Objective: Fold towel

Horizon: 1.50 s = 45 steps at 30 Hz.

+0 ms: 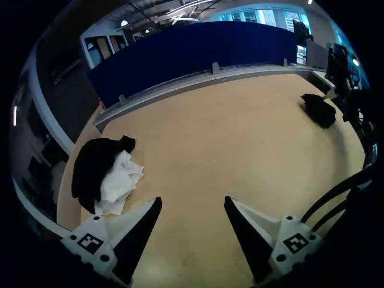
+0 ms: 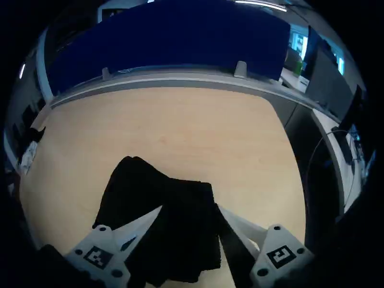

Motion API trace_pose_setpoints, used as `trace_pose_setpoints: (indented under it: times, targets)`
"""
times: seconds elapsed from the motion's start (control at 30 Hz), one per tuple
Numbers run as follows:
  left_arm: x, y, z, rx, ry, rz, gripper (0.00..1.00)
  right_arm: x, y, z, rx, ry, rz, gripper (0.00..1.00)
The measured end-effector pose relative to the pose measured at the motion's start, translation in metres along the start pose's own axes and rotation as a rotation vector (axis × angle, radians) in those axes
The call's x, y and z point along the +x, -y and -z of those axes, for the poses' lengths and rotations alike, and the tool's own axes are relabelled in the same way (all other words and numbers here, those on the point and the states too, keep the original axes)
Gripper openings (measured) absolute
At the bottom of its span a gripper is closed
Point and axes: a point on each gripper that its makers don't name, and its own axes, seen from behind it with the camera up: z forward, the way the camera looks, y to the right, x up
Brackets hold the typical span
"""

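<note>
Black towel (image 2: 153, 192) in spread-wide R gripper (image 2: 188, 208)

Noted black towel (image 2: 163, 206) on pale tan wood table (image 2: 192, 129); deep blue partition (image 2: 182, 43); cloth heap (image 1: 113, 180) part black, part white.
</note>
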Motion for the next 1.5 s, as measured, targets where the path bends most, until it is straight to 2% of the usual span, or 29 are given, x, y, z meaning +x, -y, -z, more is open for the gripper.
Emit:
trace_pose_setpoints:
  times: [0.17, 0.37, 0.5, 0.6, 0.87, 1.07, 1.2, 1.37, 1.43, 1.5]
  targets:
    - [0.000, 0.000, -0.001, 0.001, 0.002, -0.006, 0.97, -0.003, -0.002, -0.003, 0.012, 0.008, -0.024, 0.40]
    - [0.000, -0.001, -0.002, 0.001, 0.004, -0.008, 0.97, -0.005, -0.002, -0.007, 0.018, 0.013, -0.018, 0.31]
    - [0.000, -0.003, -0.003, -0.002, 0.004, -0.010, 0.97, -0.005, -0.002, -0.007, 0.019, 0.016, 0.001, 0.21]
    - [0.001, -0.003, -0.003, -0.004, 0.003, -0.011, 0.97, -0.002, -0.004, -0.005, 0.010, 0.012, 0.014, 0.09]
    - [0.002, -0.004, -0.004, -0.009, -0.001, -0.014, 0.97, 0.008, -0.004, 0.001, -0.002, -0.020, 0.046, 0.08]
    - [0.004, -0.002, -0.004, -0.007, -0.003, -0.012, 0.97, 0.034, 0.001, 0.005, -0.003, -0.097, 0.063, 0.08]
    - [0.004, -0.002, -0.003, -0.005, -0.005, -0.013, 0.97, 0.047, 0.001, 0.004, -0.013, -0.138, 0.072, 0.08]
    - [0.004, -0.001, -0.001, -0.004, -0.007, -0.014, 0.97, 0.049, -0.001, -0.002, -0.036, -0.143, 0.080, 0.08]
    - [0.004, 0.000, -0.001, -0.003, -0.007, -0.013, 0.97, 0.047, -0.002, -0.006, -0.049, -0.135, 0.078, 0.14]
    - [0.004, 0.000, -0.001, -0.002, -0.008, -0.012, 0.97, 0.045, -0.004, -0.008, -0.059, -0.130, 0.076, 0.25]
